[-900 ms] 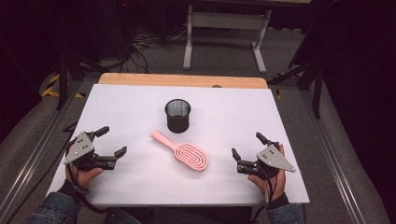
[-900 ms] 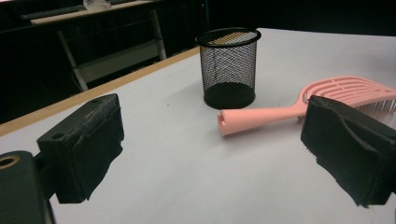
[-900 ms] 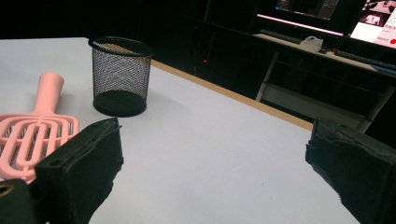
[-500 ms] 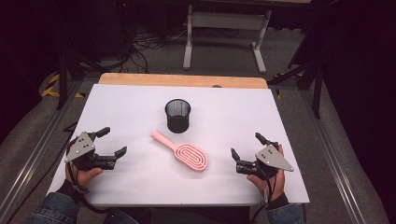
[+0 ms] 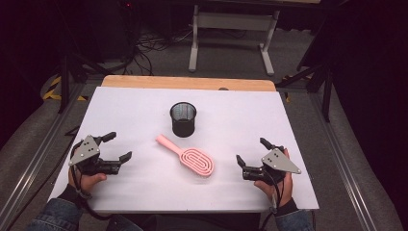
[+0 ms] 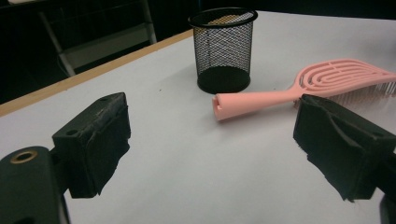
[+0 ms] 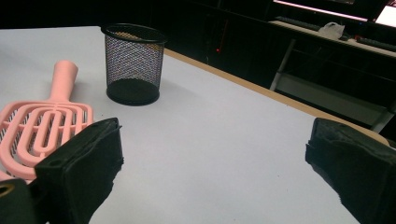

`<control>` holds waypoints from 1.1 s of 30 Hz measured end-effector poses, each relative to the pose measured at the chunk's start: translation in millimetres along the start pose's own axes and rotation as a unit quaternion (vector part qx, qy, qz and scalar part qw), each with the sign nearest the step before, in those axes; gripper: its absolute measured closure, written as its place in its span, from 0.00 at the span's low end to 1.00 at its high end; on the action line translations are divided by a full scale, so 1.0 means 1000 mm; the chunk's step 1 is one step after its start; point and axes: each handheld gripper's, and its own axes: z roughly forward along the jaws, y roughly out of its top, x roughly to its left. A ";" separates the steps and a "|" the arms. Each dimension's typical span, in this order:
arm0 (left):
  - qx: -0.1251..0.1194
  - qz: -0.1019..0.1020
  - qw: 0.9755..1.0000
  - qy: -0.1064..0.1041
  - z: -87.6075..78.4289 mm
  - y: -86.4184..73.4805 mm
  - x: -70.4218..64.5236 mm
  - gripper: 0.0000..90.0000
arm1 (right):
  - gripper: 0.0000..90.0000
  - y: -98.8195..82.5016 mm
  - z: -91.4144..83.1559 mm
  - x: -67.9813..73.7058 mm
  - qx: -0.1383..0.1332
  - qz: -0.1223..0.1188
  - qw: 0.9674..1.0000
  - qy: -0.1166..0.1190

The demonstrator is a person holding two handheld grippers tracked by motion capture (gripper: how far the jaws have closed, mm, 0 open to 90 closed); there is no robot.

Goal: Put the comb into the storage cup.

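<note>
**Pink brush flat at mid-table, both grippers empty**

Pink plastic hairbrush with slotted oval head (image 5: 186, 156) lying flat on white table sheet (image 5: 288, 115), between the 2 grippers, just in front of black wire-mesh cup (image 5: 183, 119) and apart from it. Handle end toward cup and left side; head nearer right side.

Left gripper (image 5: 114, 147): jaws spread wide, nothing between. Right gripper (image 5: 251, 150): likewise released, empty.

Probably light, rigid, smooth moulded plastic; slightly slippery under pads. Bristles look downward, likely springy, so head may rock. Best hold: straight handle (image 6: 254, 101), pinched across its width. Slotted head a poorer grip. Mesh cup light, likely to tip if bumped.
</note>
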 end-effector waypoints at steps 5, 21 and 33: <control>0.005 0.012 1.000 0.013 0.006 0.006 0.005 0.22 | 0.05 0.000 0.000 0.001 0.001 -0.009 1.000 0.008; 0.019 0.026 0.999 -0.003 0.047 0.031 0.018 0.86 | 0.05 -0.002 0.004 0.003 0.012 -0.016 1.000 0.010; 0.101 0.030 0.993 -0.046 0.103 0.041 0.010 1.00 | 0.06 -0.005 0.008 0.002 0.023 -0.014 1.000 0.010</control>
